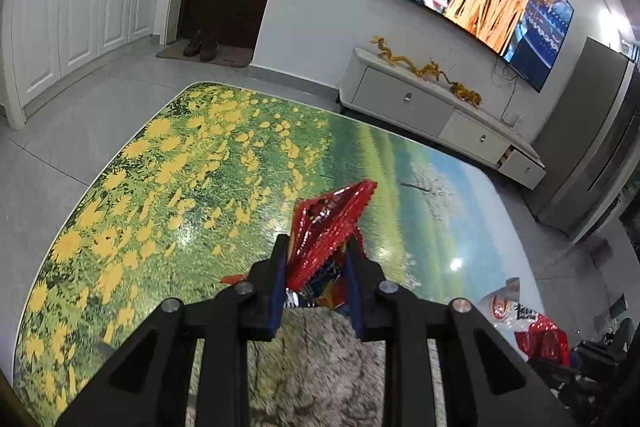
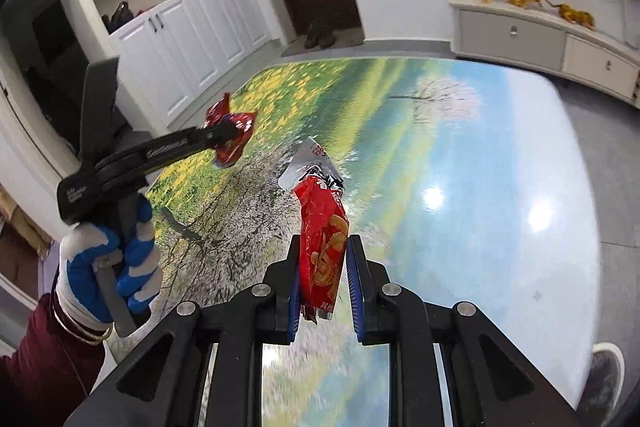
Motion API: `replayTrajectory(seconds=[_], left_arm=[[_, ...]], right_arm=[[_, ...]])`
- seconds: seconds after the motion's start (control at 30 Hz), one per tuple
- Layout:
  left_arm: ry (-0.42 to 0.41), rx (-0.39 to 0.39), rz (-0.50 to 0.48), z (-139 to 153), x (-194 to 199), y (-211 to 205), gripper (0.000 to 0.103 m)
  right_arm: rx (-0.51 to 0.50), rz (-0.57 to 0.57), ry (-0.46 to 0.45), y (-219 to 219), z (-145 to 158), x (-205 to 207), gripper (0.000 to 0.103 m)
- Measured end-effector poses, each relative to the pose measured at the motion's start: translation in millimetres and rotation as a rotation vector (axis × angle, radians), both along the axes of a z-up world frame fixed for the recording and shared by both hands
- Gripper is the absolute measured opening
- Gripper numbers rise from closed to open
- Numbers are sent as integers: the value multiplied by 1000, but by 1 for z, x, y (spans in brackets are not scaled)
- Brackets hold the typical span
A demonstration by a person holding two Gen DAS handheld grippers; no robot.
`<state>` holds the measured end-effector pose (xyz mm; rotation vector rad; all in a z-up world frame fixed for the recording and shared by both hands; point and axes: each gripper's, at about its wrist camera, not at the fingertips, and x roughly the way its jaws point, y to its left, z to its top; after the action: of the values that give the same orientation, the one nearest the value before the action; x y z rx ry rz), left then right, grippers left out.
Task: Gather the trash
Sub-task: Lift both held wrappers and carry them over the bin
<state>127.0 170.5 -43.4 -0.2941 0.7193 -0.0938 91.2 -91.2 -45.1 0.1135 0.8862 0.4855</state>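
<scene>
Trash is clamped in both grippers: the left gripper (image 1: 316, 251) pinches a crumpled red foil wrapper (image 1: 332, 219), and the right gripper (image 2: 324, 259) grips a red-and-silver snack bag (image 2: 322, 227). Both hang above the flower-print table (image 1: 160, 167). No bin or container shows in either view.

Blk claws (image 2: 324, 259), blue pads; blue-white glove (image 2: 108, 263), maroon sleeve (image 2: 36, 359)

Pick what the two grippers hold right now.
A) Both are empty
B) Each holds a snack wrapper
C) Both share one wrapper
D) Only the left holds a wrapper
B: the left gripper pinches a crumpled red wrapper, and the right gripper clamps a red and silver snack bag above the table.
</scene>
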Motion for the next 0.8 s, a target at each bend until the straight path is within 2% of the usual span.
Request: replayTrajectory(seconds=[0.37,0.8], left_arm=[[-119,0,-30,51,-63,-17,24],[-212,8,-43,97,-112,-43,24]], right_arm=[[19,-81,-117,-21,50,-57,20],[62,-144,-212,-49,83,-97,20]])
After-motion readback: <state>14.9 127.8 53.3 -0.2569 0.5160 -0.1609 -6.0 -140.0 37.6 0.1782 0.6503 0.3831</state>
